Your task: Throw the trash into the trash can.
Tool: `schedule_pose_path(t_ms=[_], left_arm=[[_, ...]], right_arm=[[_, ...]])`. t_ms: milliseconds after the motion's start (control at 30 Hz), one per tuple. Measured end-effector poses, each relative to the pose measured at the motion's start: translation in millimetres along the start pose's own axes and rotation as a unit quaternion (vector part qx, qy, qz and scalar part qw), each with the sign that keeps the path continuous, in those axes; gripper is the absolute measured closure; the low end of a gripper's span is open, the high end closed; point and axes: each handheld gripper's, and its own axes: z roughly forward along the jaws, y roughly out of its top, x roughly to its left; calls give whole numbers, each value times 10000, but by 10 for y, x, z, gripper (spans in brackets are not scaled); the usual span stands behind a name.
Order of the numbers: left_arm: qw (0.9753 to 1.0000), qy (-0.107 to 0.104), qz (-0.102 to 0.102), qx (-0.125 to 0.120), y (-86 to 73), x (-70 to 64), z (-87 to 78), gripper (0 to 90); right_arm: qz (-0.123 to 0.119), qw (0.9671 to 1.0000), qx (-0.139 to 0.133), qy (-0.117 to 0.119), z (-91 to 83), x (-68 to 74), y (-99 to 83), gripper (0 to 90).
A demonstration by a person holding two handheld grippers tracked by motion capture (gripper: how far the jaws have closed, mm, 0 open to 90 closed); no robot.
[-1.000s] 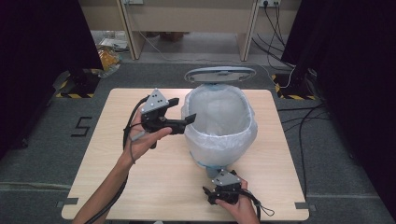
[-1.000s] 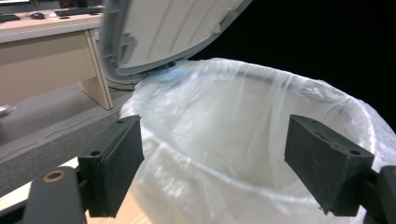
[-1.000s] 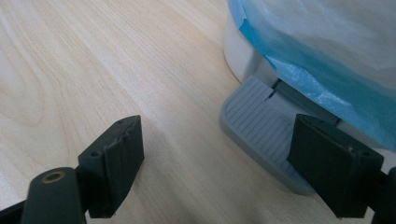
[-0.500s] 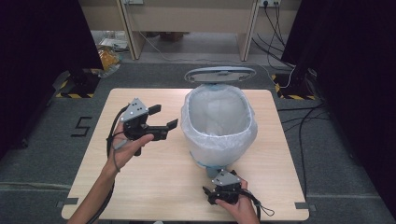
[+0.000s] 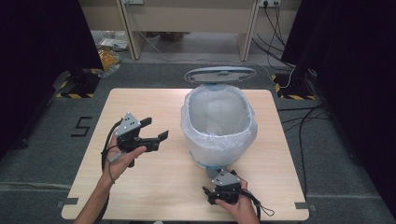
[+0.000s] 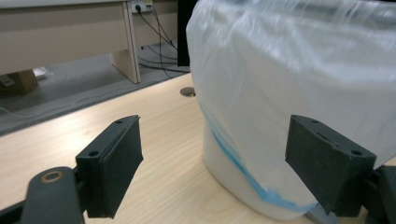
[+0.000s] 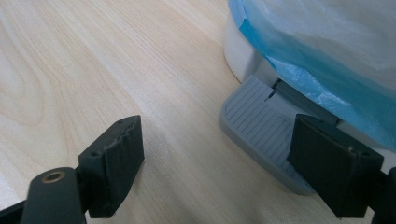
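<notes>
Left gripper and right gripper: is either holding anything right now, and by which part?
Nothing is held. The left gripper is open beside the lined bin; the right gripper is open near its pedal.

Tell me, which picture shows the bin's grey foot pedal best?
The right gripper view: the ridged grey pedal sits close up, just under the blue-edged bag. In the high view it's hidden behind the right gripper and the bin. The left gripper view catches just a grey sliver at the bottom.
</notes>
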Motion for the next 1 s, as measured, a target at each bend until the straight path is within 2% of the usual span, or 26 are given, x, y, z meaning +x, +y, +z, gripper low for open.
schedule_pose_path(t_ms=[133, 400, 600, 800, 1000], left_arm=[[9999, -23, -49, 92, -149, 17, -1, 181], [9996, 64, -177, 226, -408, 77, -18, 180], [9992, 136, -75, 379, -532, 115, 15, 180], [9975, 210, -132, 662, -733, 176, 47, 181], [9950, 245, -329, 905, -933, 245, 60, 165]], right_arm=[[-2, 10000, 0, -1, 0, 0, 0, 183], [3, 10000, 0, -13, 1, 2, 1, 184], [13, 10000, 4, -15, 1, 4, 2, 184], [4, 10000, 1, -14, 2, 3, 2, 184], [5, 10000, 1, -14, 2, 3, 2, 184]])
